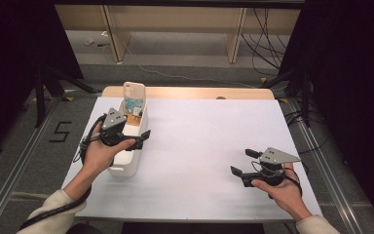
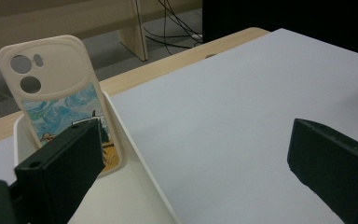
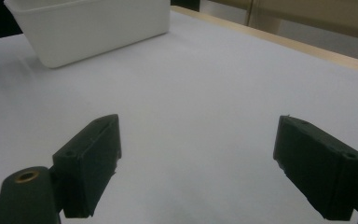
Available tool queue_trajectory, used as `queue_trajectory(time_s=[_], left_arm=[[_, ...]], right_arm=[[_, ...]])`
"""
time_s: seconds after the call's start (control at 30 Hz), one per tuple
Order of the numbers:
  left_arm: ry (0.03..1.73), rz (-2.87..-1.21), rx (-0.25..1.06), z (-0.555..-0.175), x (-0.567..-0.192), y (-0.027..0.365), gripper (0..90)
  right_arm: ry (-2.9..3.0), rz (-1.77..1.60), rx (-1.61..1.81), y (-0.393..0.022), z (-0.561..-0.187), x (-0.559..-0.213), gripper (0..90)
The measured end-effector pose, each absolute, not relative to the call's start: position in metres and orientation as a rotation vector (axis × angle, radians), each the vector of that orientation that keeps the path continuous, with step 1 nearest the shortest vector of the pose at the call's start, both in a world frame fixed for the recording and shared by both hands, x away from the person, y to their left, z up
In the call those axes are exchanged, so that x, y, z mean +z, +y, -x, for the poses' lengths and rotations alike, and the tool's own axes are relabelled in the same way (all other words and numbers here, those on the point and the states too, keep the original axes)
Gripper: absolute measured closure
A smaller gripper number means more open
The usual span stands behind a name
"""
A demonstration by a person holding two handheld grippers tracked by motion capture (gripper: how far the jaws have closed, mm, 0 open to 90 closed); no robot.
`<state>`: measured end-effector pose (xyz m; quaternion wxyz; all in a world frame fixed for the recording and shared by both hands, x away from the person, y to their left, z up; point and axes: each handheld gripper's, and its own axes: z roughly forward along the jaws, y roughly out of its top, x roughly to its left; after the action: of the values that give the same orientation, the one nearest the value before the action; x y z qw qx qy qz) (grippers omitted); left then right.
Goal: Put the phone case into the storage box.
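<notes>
White sheeted table (image 1: 199, 146) noted, wooden edge exposed along far side. Nearest, on person's right: right gripper (image 1: 240, 162) held low over bare sheet, jaws spread wide, nothing between them; same wide gap confirmed in right gripper view (image 3: 196, 163). Well apart, on person's left: left gripper (image 1: 142, 138) held over right rim of white plastic bin (image 1: 126, 165), jaws parted wide and empty, one over bin interior, other out over sheet (image 2: 191, 168). Farther along, at bin's far end: cream phone case (image 1: 134, 97) with blue and orange printed picture, standing upright, leaning against end wall, camera cut-outs uppermost (image 2: 60, 98). Case untouched by either gripper. Beyond table: grey floor, loose cables, wooden furniture legs.
</notes>
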<state>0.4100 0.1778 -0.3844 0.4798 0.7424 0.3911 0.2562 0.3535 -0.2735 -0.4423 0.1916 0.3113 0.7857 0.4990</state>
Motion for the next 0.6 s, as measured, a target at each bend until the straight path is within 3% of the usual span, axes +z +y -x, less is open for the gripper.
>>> queue_trajectory(time_s=[0.6], left_arm=[[0.921, -1.823, 0.601, -0.398, -0.392, 0.179, 0.0]], right_arm=[[2.208, -0.873, 1.399, -0.273, -0.353, -0.442, 15.8]])
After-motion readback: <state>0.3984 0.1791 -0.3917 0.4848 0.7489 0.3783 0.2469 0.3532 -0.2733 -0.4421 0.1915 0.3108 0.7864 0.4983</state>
